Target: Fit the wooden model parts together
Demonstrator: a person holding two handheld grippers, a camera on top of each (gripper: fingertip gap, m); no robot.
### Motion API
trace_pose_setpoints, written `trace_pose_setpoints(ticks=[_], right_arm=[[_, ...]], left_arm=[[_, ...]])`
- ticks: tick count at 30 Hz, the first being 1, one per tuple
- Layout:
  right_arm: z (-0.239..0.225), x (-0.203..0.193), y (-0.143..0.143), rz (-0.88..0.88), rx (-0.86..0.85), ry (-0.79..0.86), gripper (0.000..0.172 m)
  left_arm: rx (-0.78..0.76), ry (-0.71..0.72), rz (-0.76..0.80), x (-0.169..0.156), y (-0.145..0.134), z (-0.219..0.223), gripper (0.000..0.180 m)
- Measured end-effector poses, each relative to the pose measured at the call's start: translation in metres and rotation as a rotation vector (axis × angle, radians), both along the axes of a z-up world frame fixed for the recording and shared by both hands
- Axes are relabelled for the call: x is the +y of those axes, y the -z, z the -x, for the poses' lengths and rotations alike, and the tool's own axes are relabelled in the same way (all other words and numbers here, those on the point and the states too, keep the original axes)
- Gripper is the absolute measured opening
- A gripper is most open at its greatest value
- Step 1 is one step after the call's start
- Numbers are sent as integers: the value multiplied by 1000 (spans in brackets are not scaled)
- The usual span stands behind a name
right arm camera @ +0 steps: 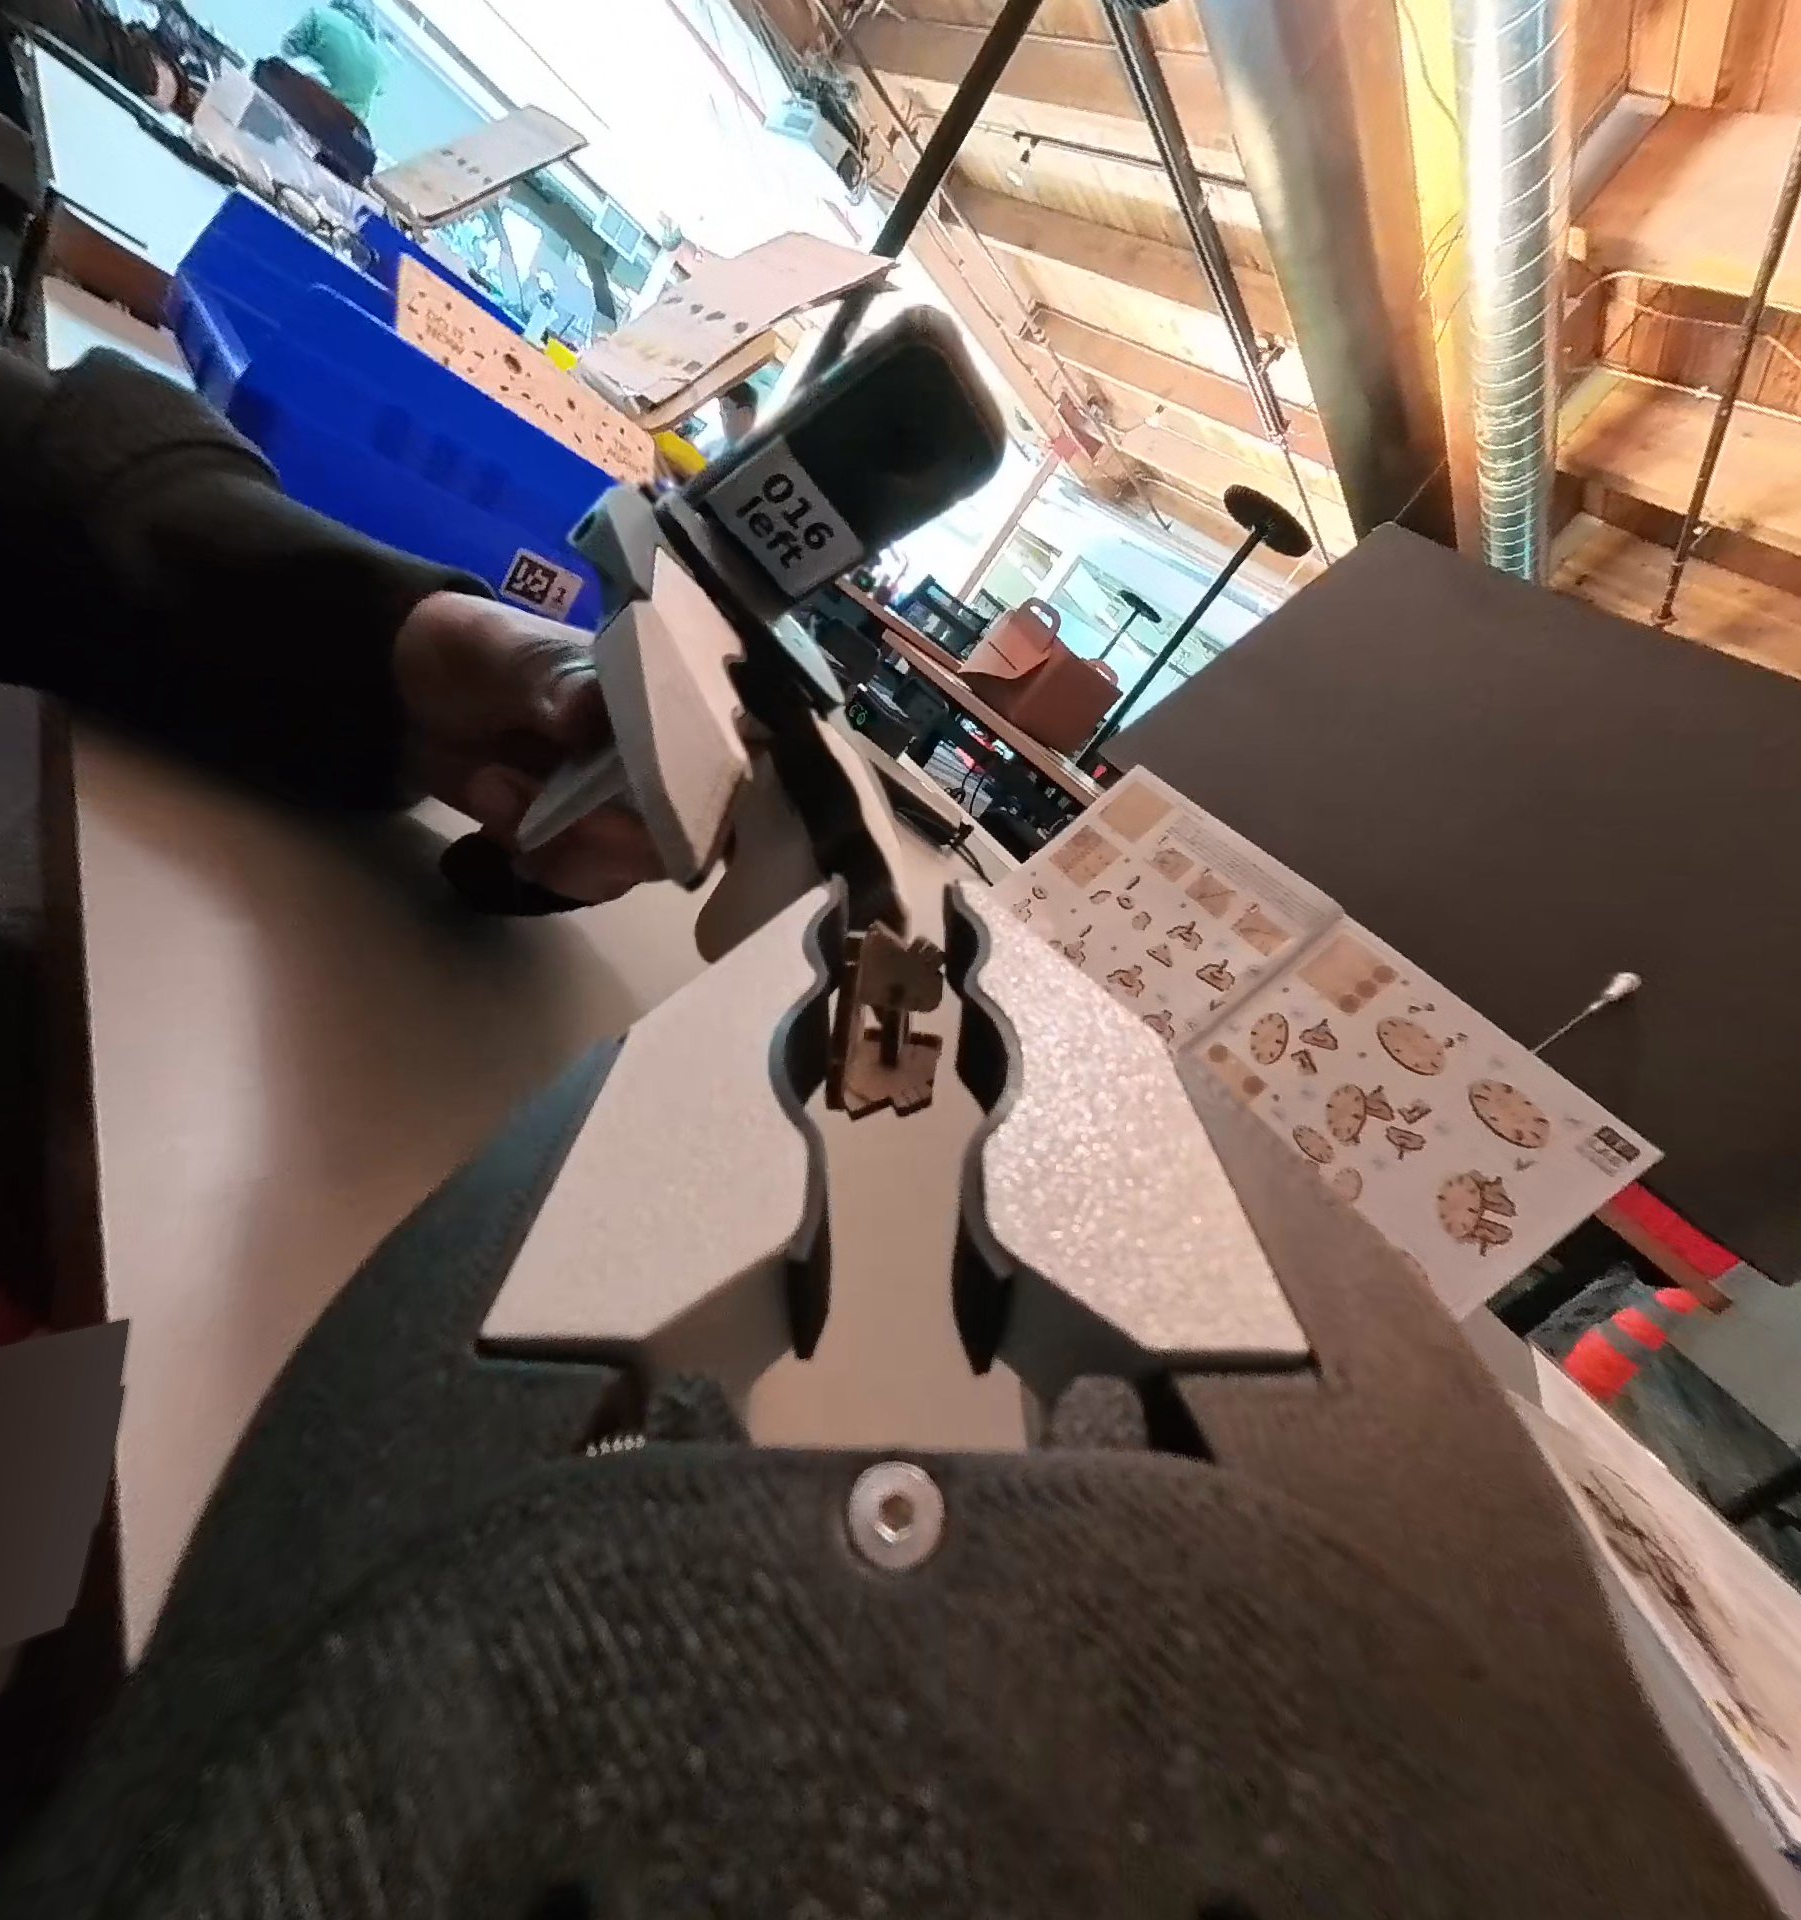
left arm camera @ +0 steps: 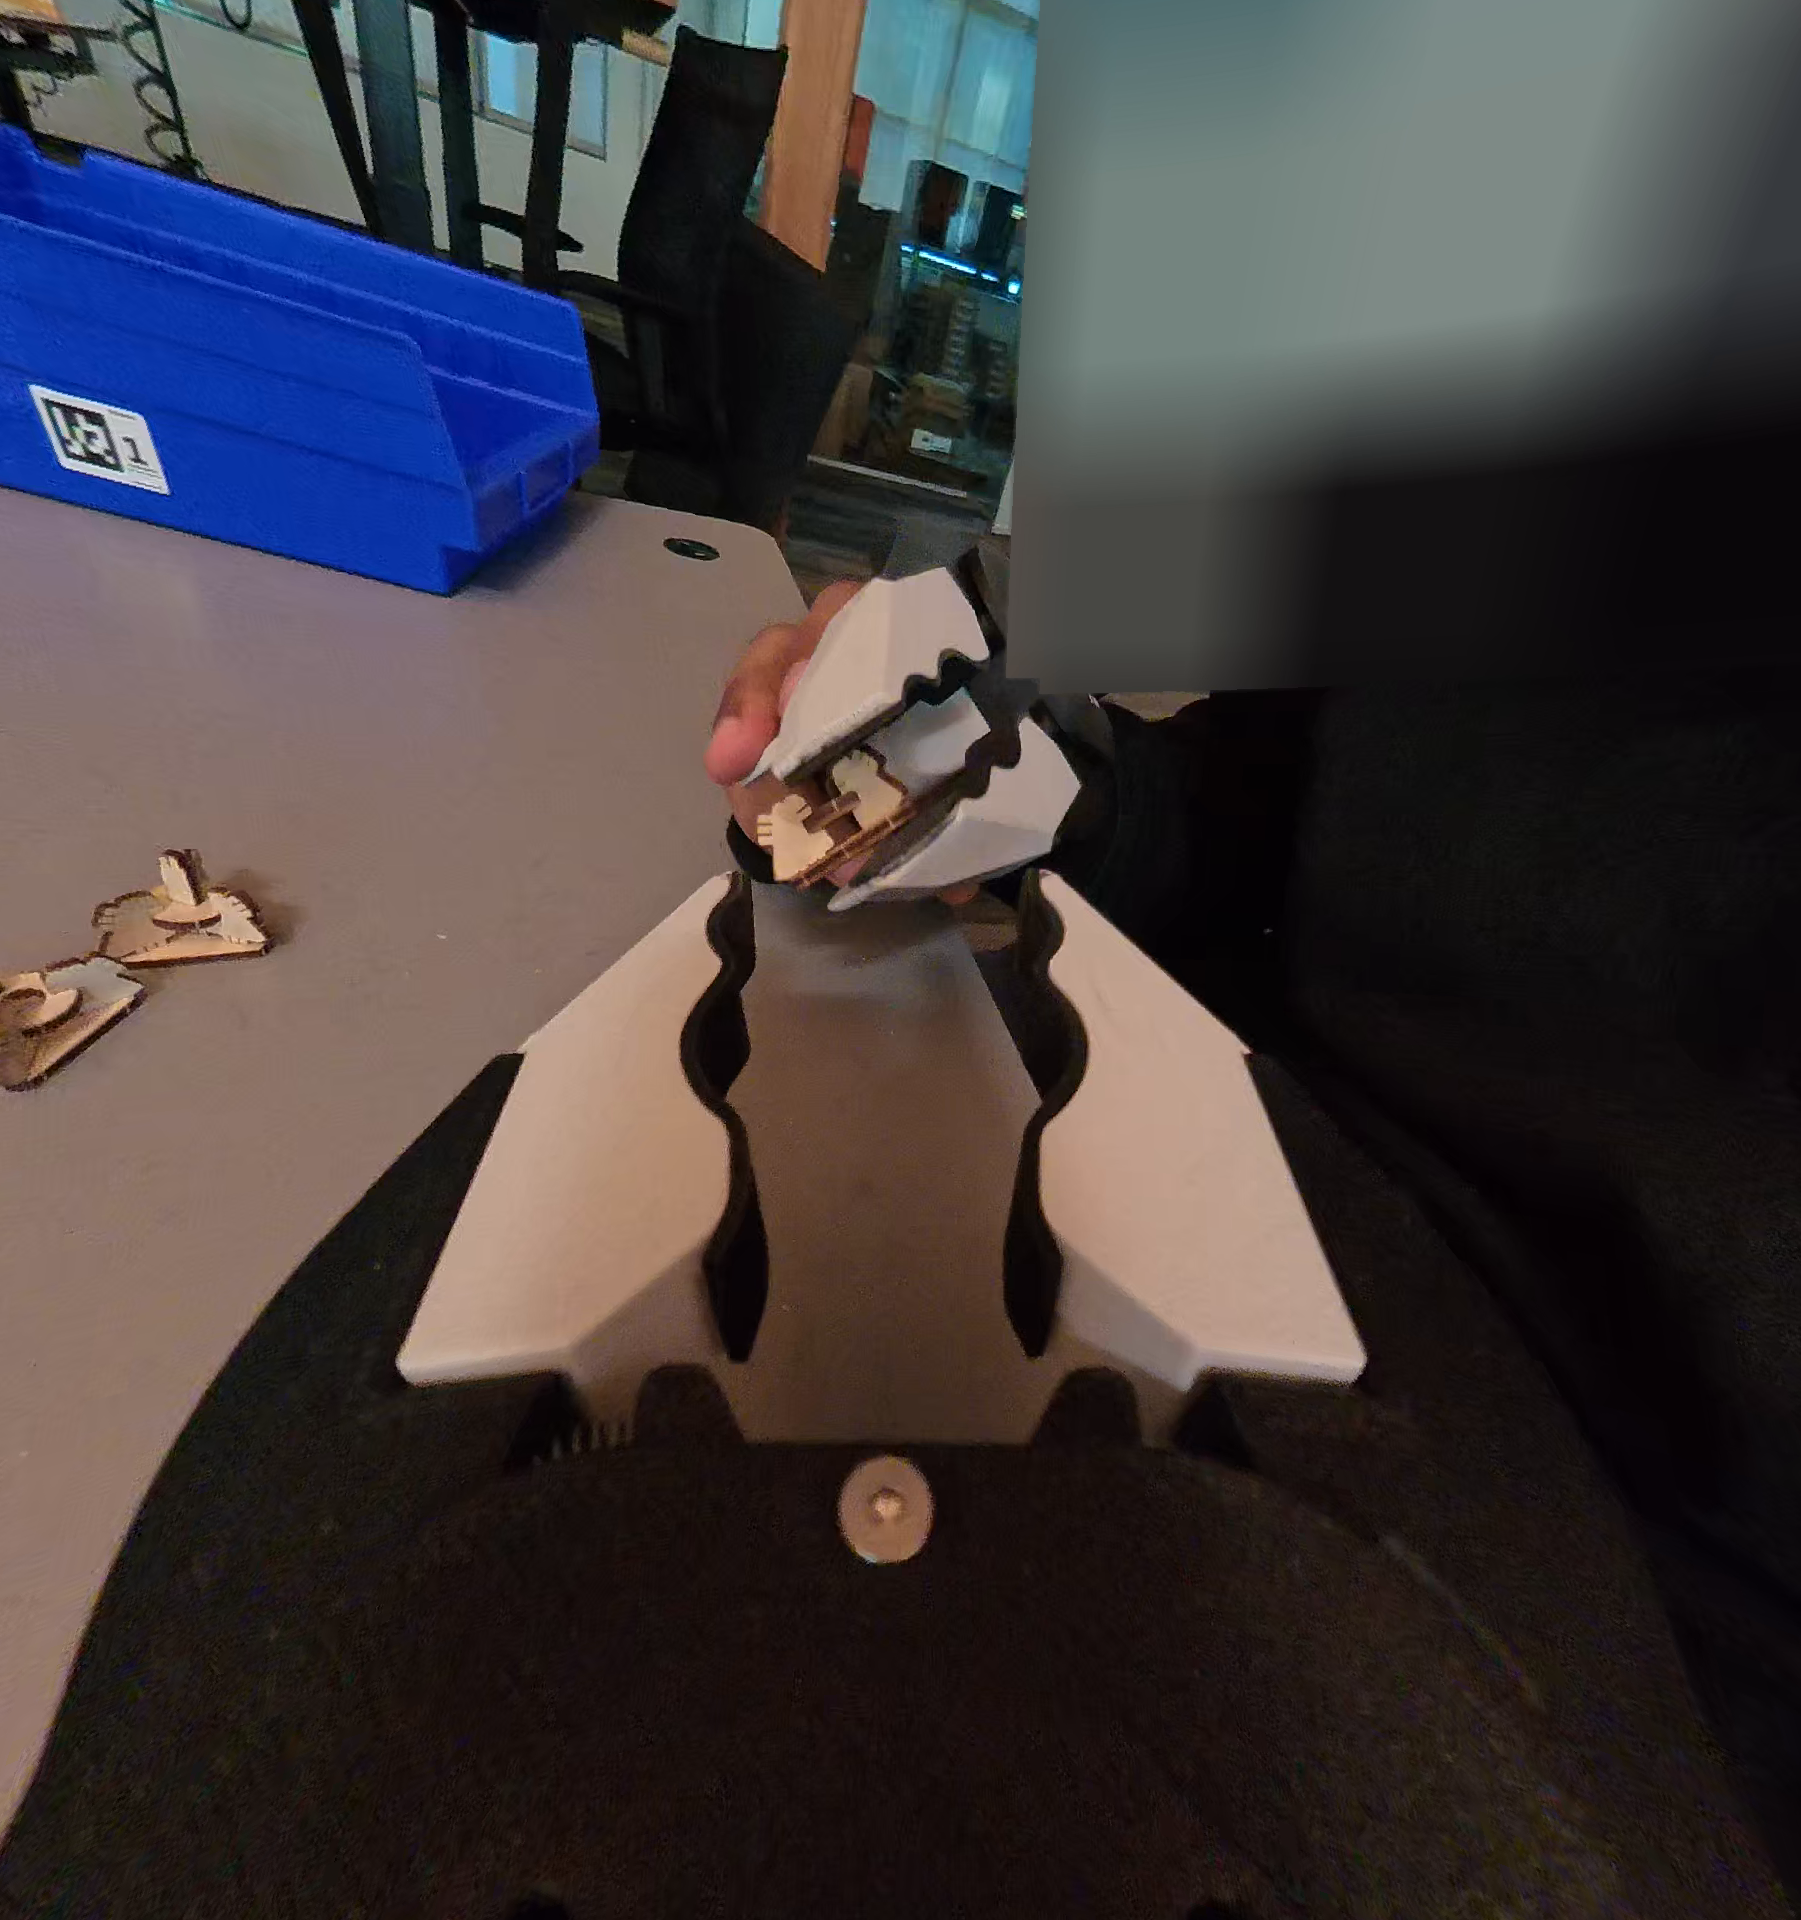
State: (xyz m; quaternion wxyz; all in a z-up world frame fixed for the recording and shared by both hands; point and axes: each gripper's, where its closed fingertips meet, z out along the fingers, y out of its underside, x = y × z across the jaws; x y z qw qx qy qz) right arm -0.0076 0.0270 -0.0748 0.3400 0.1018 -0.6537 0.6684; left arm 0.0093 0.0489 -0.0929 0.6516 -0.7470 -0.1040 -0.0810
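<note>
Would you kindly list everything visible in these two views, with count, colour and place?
Wooden assemblies lying on table: two, pale wood, left on the grey table.
Held wooden assembly: one, pale wood, clamped between the right gripper's pads.
Bin: one, blue, with a sticker, back left of table.
Instruction sheets: two, white with pictures, right of the right gripper.
Board: one, dark, behind the sheets.
Left gripper: white fingers apart, nothing between them, just below the held assembly.
Right gripper: white fingers gripping the assembly.
</note>
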Motion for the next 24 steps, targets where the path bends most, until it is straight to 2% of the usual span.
trace_pose_setpoints(ticks=[5,8,12,17,20,24], right_arm=[[-5,-5,7,-48,19,-21,16],[-8,-5,8,-55,23,-41,16],[-12,-5,7,-53,17,-73,16],[-16,-6,7,-51,16,-97,16],[-15,-4,4,-34,7,-99,16],[-15,-2,0,-8,-14,-111,16]], left_arm=[[-117,51,-31,2,-1,-4,57],[-269,79,-57,2,2,-2,67],[-466,174,-101,3,1,-8,67],[-491,242,-124,6,-4,-18,65],[-465,224,-129,3,-5,-15,56],[-493,202,-178,-3,-10,-7,27]])
